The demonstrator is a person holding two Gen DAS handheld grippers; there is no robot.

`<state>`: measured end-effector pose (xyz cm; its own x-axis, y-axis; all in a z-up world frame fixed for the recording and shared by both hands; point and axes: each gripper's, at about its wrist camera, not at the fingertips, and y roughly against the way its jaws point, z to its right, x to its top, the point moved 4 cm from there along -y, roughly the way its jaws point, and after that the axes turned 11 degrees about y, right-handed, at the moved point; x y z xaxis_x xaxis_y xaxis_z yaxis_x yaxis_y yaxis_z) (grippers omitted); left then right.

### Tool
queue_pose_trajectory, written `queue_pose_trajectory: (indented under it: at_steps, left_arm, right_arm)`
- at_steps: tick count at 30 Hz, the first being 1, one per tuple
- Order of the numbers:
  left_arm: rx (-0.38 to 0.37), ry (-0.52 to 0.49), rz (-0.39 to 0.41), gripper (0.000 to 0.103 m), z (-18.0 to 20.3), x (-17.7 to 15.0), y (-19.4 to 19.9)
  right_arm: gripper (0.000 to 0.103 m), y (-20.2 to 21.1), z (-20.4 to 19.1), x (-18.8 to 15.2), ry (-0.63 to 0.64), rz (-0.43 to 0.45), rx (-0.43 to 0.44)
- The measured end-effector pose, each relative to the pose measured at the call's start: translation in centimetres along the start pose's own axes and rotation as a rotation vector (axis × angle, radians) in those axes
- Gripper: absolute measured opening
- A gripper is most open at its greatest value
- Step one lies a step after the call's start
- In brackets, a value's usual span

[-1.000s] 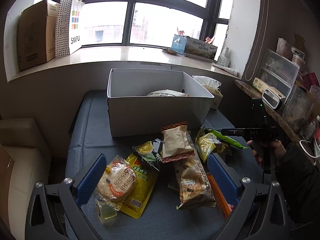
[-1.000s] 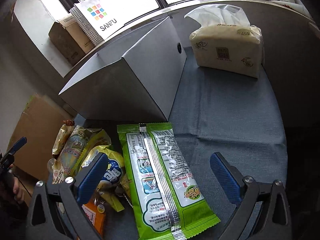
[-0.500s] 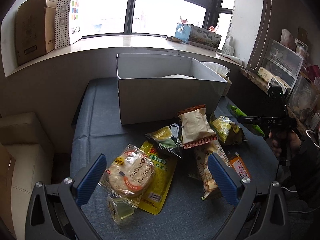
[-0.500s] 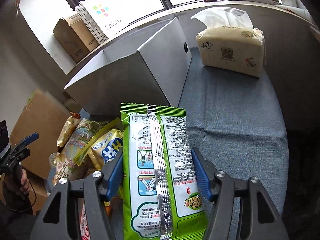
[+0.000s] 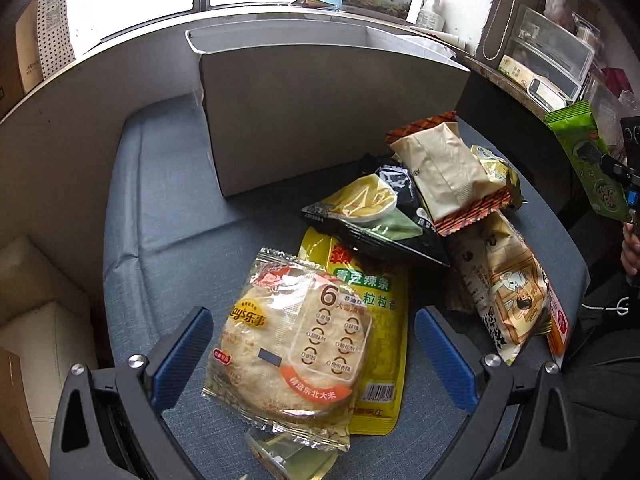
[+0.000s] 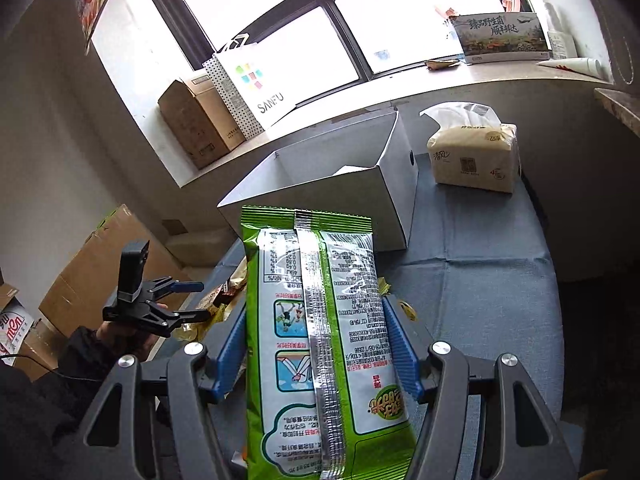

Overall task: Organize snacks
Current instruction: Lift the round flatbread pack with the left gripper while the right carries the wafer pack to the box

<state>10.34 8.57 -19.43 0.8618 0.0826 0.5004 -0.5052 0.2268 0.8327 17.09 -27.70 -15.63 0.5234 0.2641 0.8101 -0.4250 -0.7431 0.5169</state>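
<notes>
My right gripper (image 6: 314, 350) is shut on a long green snack packet (image 6: 316, 320) and holds it lifted above the table, in front of the open white box (image 6: 340, 200). The packet also shows at the right edge of the left wrist view (image 5: 588, 160). My left gripper (image 5: 312, 344) is open, low over the table, with its fingers on either side of a round rice-cracker packet (image 5: 292, 344). That packet lies on a yellow packet (image 5: 380, 308). A black packet (image 5: 376, 216), a beige packet (image 5: 444, 172) and a cartoon-printed packet (image 5: 508, 292) lie piled to the right.
The white box (image 5: 328, 108) stands at the back of the blue-grey table (image 5: 160, 208). A tissue pack (image 6: 472, 156) sits right of the box. A cardboard box (image 6: 196, 124) and a SANFU bag (image 6: 248, 84) stand on the windowsill. Shelves with clutter (image 5: 548, 56) are at right.
My right gripper closed on the green packet and lifted it off the table. My left gripper moved down and forward so the rice-cracker packet now lies between its open fingers.
</notes>
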Motion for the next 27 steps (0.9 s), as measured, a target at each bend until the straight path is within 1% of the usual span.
queue_pose_trajectory:
  at_steps: [3,4,6,7,9,12,15,18,20,23,25,27]
  left_arm:
    - [0.017,0.066,-0.048,0.102,-1.3,0.3,-1.3]
    - [0.017,0.082,-0.052,0.102,-1.6,0.3,-1.6]
    - [-0.046,0.111,-0.037,0.089,-1.7,0.3,-1.3]
    - [-0.063,0.122,-0.025,0.083,-1.7,0.3,-1.0]
    - [-0.029,0.127,0.002,0.082,-1.8,0.3,-0.5]
    - [-0.023,0.128,0.068,0.08,-1.2,0.4,1.4]
    - [0.002,0.121,0.161,0.08,-1.2,0.8,4.6]
    - [0.002,0.105,0.261,0.08,-0.1,2.3,7.9]
    - [-0.01,0.109,0.313,0.08,0.9,3.9,9.4]
    - [-0.008,0.122,0.373,0.08,2.2,6.8,11.2]
    - [-0.001,0.116,0.405,0.08,3.0,9.1,11.7]
    - [0.015,0.118,0.422,0.08,3.9,11.1,11.7]
  right_arm:
    - [0.068,0.1,0.0,-0.6,-0.009,-0.003,0.003]
    - [0.068,0.0,0.1,-0.7,-0.014,-0.003,0.0]
    - [0.068,-0.1,0.2,-0.9,-0.02,-0.007,0.006]
    - [0.068,-0.3,0.2,-0.9,-0.022,-0.011,0.003]
    - [0.068,-0.5,0.0,-0.9,-0.018,-0.017,0.006]
    - [0.068,-0.7,-0.6,-0.7,-0.015,-0.014,0.024]
    - [0.068,-1.0,-1.6,-0.2,0.005,-0.01,0.03]
    - [0.068,-1.6,-2.5,0.9,0.02,-0.003,0.013]
    - [0.068,-2.1,-2.9,2.2,0.035,0.004,-0.012]
    - [0.068,-3.1,-2.9,4.6,0.047,0.015,-0.076]
    - [0.068,-3.8,-2.7,6.6,0.044,0.029,-0.102]
    - [0.068,-4.6,-2.6,8.9,0.057,0.037,-0.168]
